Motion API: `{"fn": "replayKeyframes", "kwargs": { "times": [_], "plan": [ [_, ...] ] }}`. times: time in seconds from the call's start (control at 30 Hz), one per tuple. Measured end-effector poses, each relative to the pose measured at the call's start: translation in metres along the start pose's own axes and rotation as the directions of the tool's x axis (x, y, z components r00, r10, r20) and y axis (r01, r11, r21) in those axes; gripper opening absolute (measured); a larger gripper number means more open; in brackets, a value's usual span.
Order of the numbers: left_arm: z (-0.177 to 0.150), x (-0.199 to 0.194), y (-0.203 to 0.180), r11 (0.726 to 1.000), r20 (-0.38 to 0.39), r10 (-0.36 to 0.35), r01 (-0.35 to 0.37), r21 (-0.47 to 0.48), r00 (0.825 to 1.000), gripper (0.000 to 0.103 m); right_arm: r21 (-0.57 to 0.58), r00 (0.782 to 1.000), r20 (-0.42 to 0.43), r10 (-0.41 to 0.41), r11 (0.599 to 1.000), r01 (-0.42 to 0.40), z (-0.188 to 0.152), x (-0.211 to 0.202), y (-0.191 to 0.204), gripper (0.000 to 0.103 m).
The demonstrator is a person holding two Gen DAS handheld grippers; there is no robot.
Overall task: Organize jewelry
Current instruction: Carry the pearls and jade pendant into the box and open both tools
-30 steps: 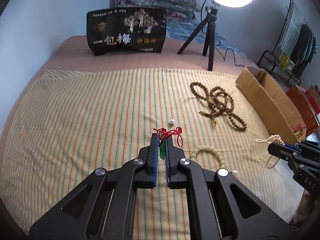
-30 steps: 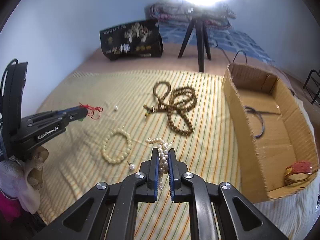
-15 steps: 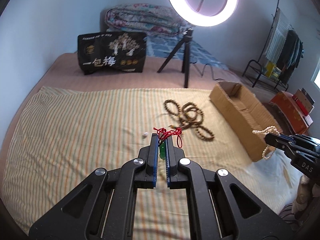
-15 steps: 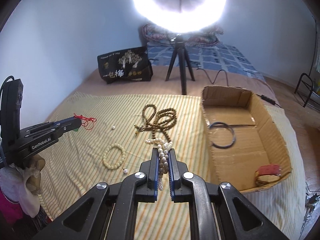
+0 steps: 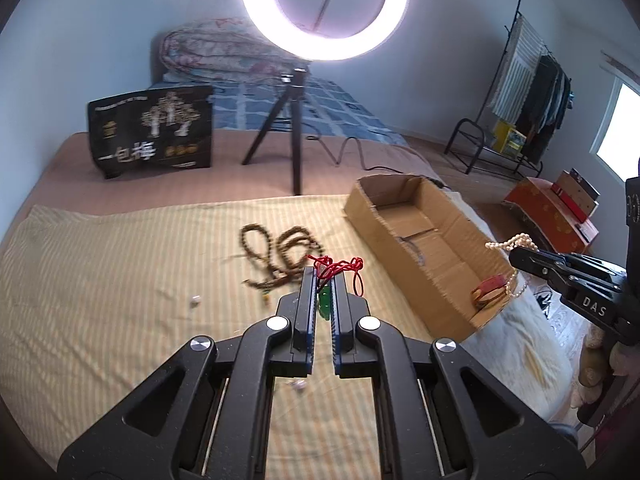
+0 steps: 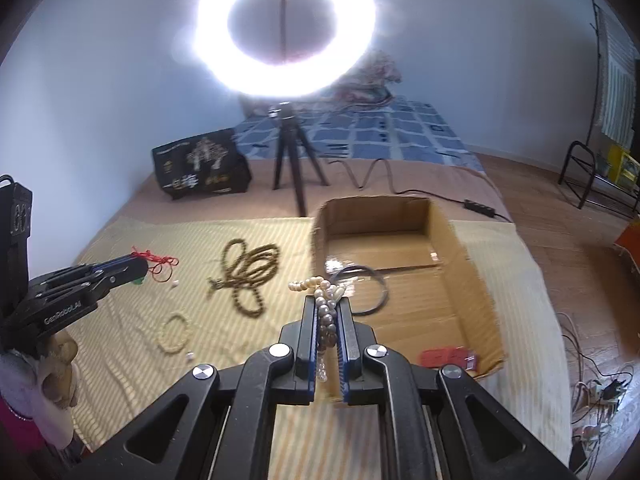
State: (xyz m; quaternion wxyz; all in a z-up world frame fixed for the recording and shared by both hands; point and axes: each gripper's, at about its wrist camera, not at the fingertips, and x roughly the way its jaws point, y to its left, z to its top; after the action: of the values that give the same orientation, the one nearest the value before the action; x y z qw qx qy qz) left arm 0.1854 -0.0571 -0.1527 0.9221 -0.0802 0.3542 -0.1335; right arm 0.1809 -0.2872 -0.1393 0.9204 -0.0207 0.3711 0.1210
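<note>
Wrist views above striped cloth (image 5: 100,280) (shared)

Glossy pearl strand (image 6: 325,294), matt corrugated cardboard box (image 6: 476,280), woven striped cloth (image 5: 100,280).

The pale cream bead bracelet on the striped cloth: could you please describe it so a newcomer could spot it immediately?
Start at the open cardboard box on the yellow striped cloth, then look left past the tangled brown wooden bead strand. Nearer the camera lies the pale cream bead bracelet, a single small closed ring, lighter than the brown loops.

"DAS" marks the right gripper (image 5: 520,258); "GenRobot.AI" the left gripper (image 6: 138,266); "一包梅" the black bag (image 5: 152,132) far ahead.
</note>
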Motion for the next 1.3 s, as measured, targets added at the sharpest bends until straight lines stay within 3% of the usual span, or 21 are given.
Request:
{"fn": "replayKeyframes", "kwargs": {
  "times": [0.6,1.23,1.3],
  "plan": [
    [0.023,0.058,-0.090,0.990,-0.031,-0.124,0.126,0.056,0.992,0.004,0.057,0.999,-0.015,-0.045,0.997,0.046,0.024,0.034,-0.071,0.006],
    [0.015,0.090,-0.140,0.977,-0.085,-0.151,0.162,0.136,0.985,0.004,0.093,0.999,-0.053,-0.011,0.996,0.016,0.035,0.072,-0.097,0.007],
    [0.014,0.089,-0.140,0.977,-0.084,-0.156,0.167,0.136,0.984,0.004,0.095,0.999,-0.051,-0.011,0.995,0.016,0.036,0.072,-0.097,0.015]
  ]
}}
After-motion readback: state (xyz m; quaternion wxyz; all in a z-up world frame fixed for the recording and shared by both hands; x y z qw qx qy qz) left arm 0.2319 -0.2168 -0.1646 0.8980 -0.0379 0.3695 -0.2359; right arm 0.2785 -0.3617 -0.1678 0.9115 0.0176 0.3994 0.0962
